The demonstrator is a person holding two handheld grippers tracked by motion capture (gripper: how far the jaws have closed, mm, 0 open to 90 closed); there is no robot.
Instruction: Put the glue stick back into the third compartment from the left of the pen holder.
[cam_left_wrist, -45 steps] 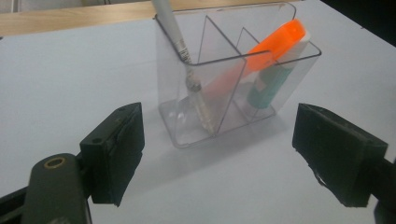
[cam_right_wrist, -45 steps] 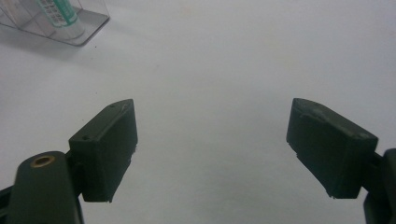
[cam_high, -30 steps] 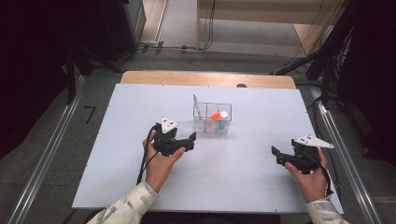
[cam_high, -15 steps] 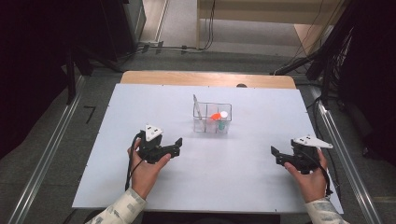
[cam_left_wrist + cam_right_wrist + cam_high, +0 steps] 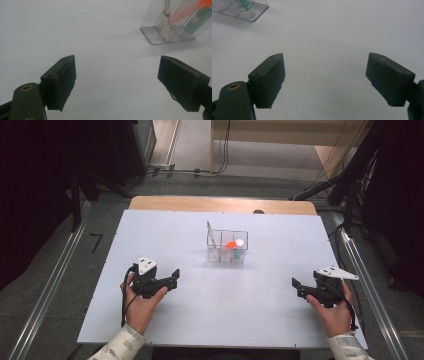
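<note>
Sitting beyond left gripper [image 5: 173, 275]: clear organizer [image 5: 227, 247]

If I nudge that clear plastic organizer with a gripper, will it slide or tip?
The clear plastic organizer would probably slide: it looks light and sits flat on the smooth white table. The tall stick leaning from one compartment might rattle or shift.

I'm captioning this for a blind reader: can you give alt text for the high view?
A clear plastic organizer holding pens stands mid-table on a white table. A person's left gripper and right gripper, both open, rest apart near its front edge.
</note>
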